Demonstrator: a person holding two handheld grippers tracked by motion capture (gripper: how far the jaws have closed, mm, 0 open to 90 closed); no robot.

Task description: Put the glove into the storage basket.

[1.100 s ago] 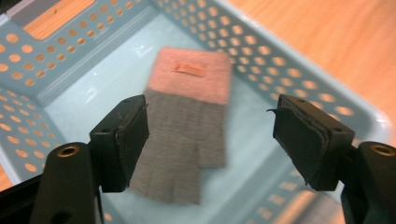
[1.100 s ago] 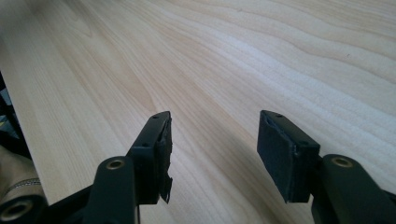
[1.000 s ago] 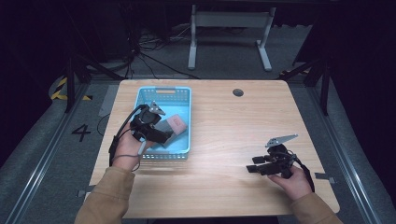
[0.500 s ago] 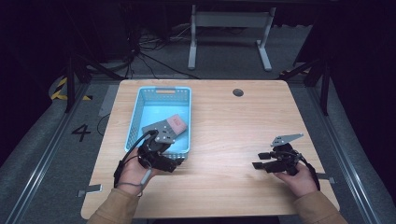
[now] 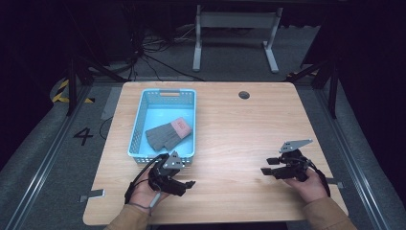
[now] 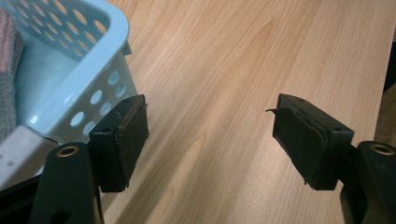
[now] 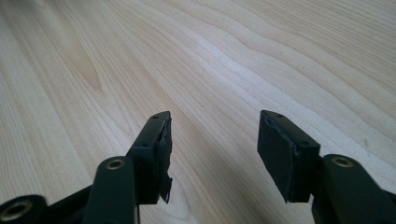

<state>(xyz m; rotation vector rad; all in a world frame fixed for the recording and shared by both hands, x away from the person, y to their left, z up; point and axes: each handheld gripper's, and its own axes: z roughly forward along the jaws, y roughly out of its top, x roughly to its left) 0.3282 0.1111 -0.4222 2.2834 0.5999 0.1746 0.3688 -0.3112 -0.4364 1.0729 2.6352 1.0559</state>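
A light blue perforated basket [image 5: 139, 124] stands on the left half of the wooden table [image 5: 230, 129]. Inside it lies a grey knitted glove with a pink label [image 5: 167, 134]. My left gripper [image 5: 187, 184] rests low at the table's front, just outside the basket's near wall, jaws open with nothing between them. In the left gripper view [image 6: 210, 135] the basket's corner [image 6: 88, 70] sits beside the left jaw. My right gripper [image 5: 265, 166] hovers at the front right, open and empty, over bare wood [image 7: 212, 144].
A round cable hole [image 5: 244, 95] marks the far edge of the table. Dark floor, cables and a metal stand [image 5: 234, 33] lie beyond the table. A floor marking with the digit 4 [image 5: 83, 136] is to the left.
My left gripper has come out of the basket toward the front edge and dropped lower, leaving the glove inside. The right gripper stayed about where it was.
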